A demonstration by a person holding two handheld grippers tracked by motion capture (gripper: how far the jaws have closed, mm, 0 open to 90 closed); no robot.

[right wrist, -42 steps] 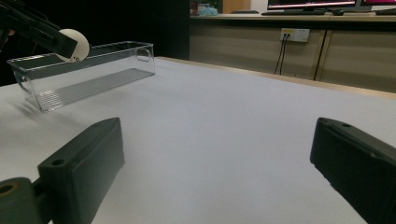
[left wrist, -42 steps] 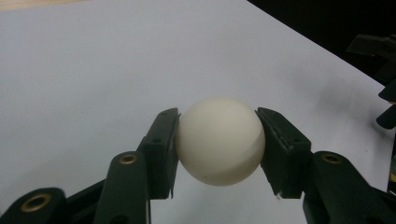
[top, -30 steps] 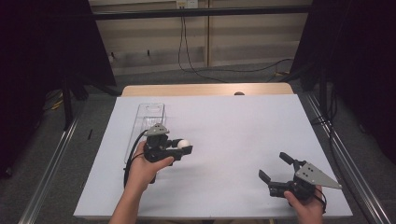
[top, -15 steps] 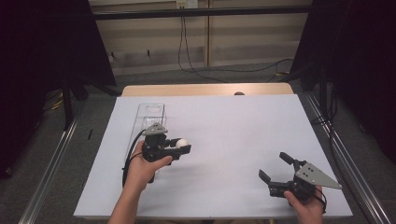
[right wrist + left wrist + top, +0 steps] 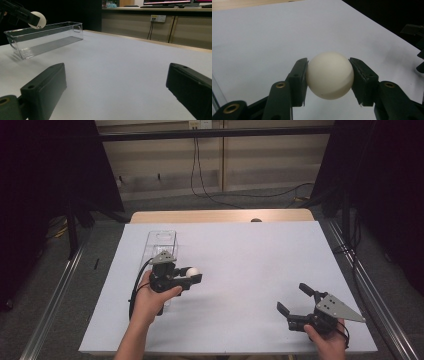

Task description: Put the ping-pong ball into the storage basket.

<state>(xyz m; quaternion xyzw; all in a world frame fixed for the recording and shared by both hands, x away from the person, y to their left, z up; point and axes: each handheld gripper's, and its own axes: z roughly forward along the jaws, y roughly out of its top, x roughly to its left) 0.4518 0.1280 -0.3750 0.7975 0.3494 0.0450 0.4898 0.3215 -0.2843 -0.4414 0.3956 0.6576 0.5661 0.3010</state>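
Note:
My left gripper [image 5: 192, 274] is shut on a white ball [image 5: 193, 272], held above the white table beside a clear plastic bin [image 5: 161, 242]. In the left gripper view the ball [image 5: 329, 75] sits squarely between the two black pads [image 5: 300, 80]. The right gripper view shows the same ball [image 5: 38, 20] at the far left, level with the bin's [image 5: 45, 37] rim. My right gripper [image 5: 292, 299] rests near the table's front right corner, jaws wide apart with nothing between them; its fingers [image 5: 47, 85] frame bare table in its own view.
The white table sheet [image 5: 240, 255] covers most of the tabletop, with a wooden strip [image 5: 220, 216] at the far edge. Metal rails run along both sides. Cables hang on the wall behind.

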